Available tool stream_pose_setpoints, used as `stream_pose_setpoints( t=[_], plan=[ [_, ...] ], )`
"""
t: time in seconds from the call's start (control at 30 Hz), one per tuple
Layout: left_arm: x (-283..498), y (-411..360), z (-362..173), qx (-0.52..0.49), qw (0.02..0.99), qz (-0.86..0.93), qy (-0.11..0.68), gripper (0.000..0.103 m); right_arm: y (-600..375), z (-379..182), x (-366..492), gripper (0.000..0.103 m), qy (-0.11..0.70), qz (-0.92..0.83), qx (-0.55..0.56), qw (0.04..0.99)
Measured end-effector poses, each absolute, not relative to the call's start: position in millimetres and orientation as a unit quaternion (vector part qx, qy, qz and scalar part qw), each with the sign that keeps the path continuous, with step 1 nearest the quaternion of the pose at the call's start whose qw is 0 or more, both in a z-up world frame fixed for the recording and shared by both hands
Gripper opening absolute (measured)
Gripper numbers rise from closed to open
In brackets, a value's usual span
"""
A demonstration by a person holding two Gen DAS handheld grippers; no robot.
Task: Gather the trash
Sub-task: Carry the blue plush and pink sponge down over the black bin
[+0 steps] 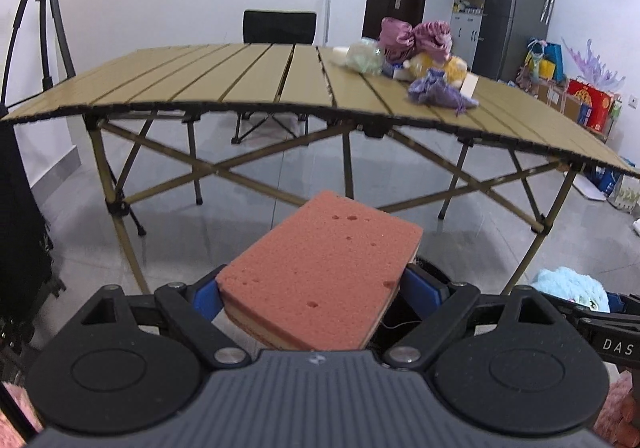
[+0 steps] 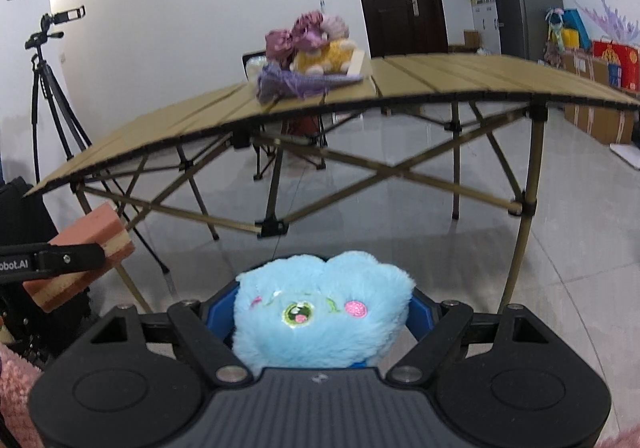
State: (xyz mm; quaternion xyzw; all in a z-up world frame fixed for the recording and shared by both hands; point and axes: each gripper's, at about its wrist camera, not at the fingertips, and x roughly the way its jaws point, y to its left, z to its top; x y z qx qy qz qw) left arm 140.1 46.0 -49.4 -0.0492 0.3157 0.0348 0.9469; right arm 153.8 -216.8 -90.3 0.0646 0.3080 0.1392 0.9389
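Left wrist view is showing my left gripper [image 1: 316, 288] clamping a flat, rectangular salmon-pink sponge with a pale underlayer [image 1: 320, 272] by its two long edges, the blue pads pressing in on either side. I am holding it out over the grey tiled floor [image 1: 256, 208], short of the tan slatted folding surface [image 1: 200, 80]. My right gripper [image 2: 322, 312] is squeezing a fluffy light-blue heart-shaped plush toy with an embroidered face [image 2: 320, 312] between its pads, also above the floor.

More items are sitting in a heap on the surface: purple crumpled fabric [image 1: 440, 90], a yellow plush [image 1: 452, 66] and mauve satin bundles [image 1: 416, 36]. No bin is visible in either view, so I am judging this a carry step. To do it well I am keeping both grips firm and level: the sponge is compressible and could pivot, and the plush pile is slippery. I am keeping the two grippers well apart so the loads are not colliding.
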Motion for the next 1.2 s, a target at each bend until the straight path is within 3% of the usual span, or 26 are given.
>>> stream_pose_setpoints(
  t=[1.2],
  plan=[
    [166,79,-94,-0.04,0.899,0.099,0.424,0.089,-191,-137,195,0.082,0.497,0.146,0.054,0.854]
  ],
)
